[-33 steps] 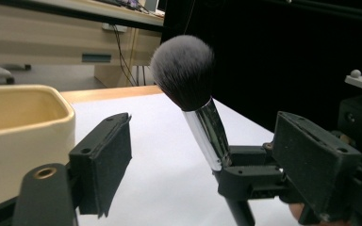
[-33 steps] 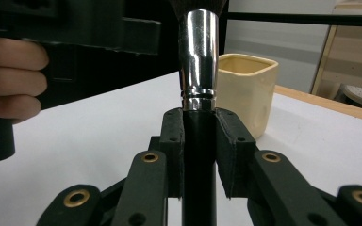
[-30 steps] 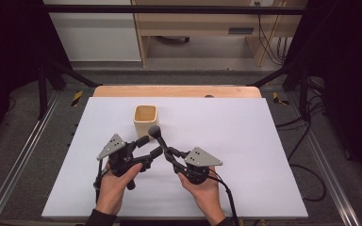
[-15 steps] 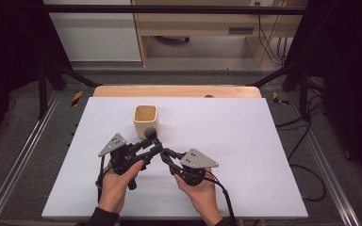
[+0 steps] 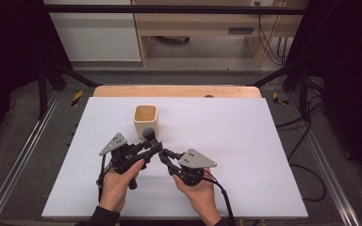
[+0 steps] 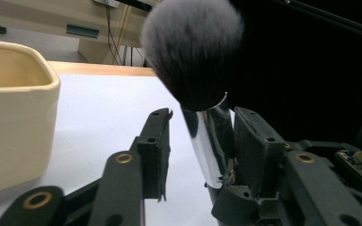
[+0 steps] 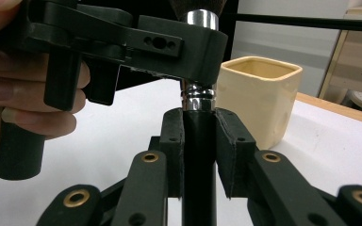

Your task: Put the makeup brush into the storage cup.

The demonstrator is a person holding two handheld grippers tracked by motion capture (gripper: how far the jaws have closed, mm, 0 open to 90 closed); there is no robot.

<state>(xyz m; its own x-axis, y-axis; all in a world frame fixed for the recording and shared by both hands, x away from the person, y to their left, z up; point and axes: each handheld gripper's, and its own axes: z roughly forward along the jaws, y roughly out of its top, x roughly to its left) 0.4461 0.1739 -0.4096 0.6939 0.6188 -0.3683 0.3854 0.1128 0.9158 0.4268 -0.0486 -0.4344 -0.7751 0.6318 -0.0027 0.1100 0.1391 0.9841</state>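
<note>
On the near middle of the white table (image 5: 245, 141), left to right:

Your left hand (image 5: 118, 181): it comes in from the near edge and wraps the handle of the left gripper (image 5: 152, 147), which points right and a little far.

Left gripper jaws: they have just been closing, with the brush's chrome neck between them. In the left gripper view one pad lies against the neck and the other stands a narrow gap off it. In the right gripper view that gripper (image 7: 202, 42) sits around the neck just under the bristles, but you cannot tell there whether both pads press.

Cup: a cream, square-mouthed cup (image 5: 145, 120) stands upright on the table just beyond the two grippers, a little left of the brush head. In the left gripper view the cup (image 6: 14, 122) is at the left, close by and apart from the jaws.

Brush: the make-up brush (image 5: 149, 133) stands upright between your two grippers, its dark bristle head on top, near the cup's right near corner. Bristles (image 6: 193, 47) and chrome neck (image 6: 207, 141) show large in the left gripper view.

Right gripper (image 5: 165, 154): it points left and far; its fingers (image 7: 231, 150) are clamped on the brush's black handle (image 7: 199, 169), below the chrome neck.

Your right hand (image 5: 198, 190): it holds that gripper from the near side, cable trailing toward you.
</note>
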